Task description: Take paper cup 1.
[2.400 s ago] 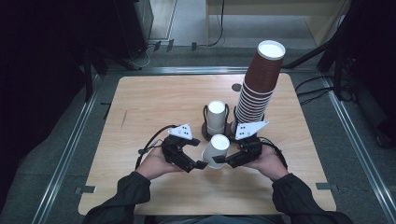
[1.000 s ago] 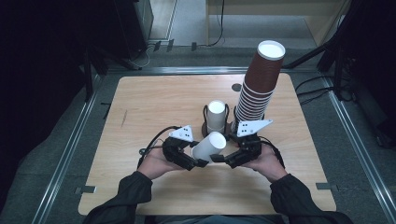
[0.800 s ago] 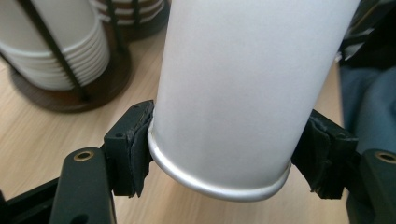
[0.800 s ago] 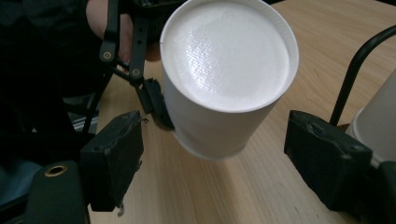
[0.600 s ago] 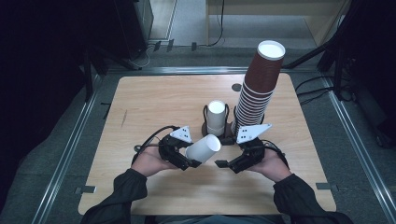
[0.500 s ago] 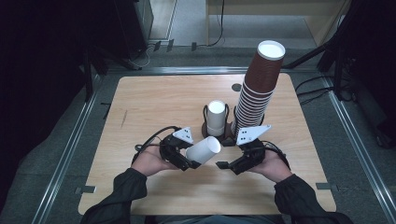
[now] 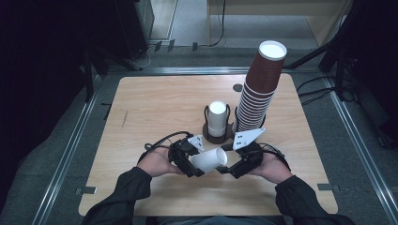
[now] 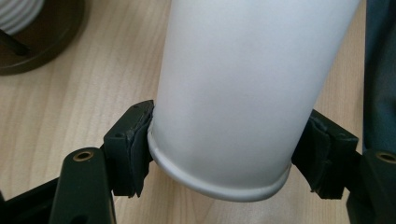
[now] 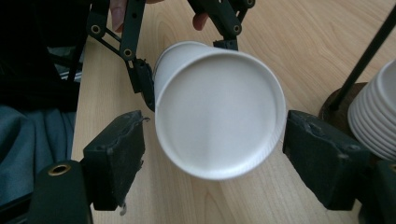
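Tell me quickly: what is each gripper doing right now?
Left gripper: shut on the white cup.
Right gripper: open, jaws either side of the cup's end, apart from it.

A light wooden table (image 7: 155, 108) with rounded corners stood on a grey floor (image 7: 56, 154), framed by metal rails (image 7: 70, 145) on either side. Near its centre rested a dark round holder (image 7: 217, 136) with upright wire arms, carrying a short stack of white cups (image 7: 217, 117). Just beside it, toward the right, a tall leaning stack of brown cups (image 7: 256, 93) stood. A small dark round hole (image 7: 238, 87) marked the tabletop near the far edge.
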